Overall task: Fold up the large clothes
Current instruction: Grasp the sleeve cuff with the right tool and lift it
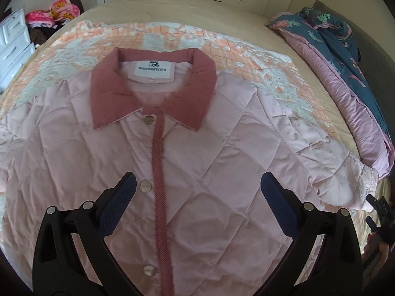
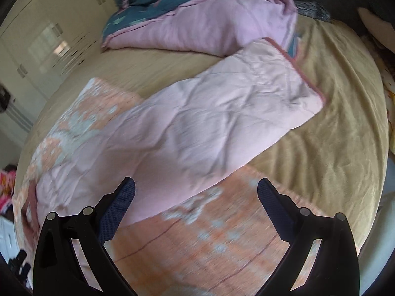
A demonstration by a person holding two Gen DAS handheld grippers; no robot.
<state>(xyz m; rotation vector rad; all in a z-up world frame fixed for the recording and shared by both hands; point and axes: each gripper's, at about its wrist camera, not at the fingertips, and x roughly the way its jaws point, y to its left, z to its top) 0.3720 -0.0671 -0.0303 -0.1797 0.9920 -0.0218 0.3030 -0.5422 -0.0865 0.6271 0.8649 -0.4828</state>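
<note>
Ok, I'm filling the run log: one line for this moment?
jacket flat, buttoned | sleeve spread out | left gripper open, empty | right gripper open, empty

Soft, even daylight is filling both views, casting only faint shadows in the creases of the pink jacket point(image 1: 197, 148). The left wrist view is staying mostly sharp, blurring slightly right of the collar point(image 1: 153, 83). The right wrist view is smearing throughout. Fisheye distortion is bending both pictures toward dark corners.
</note>
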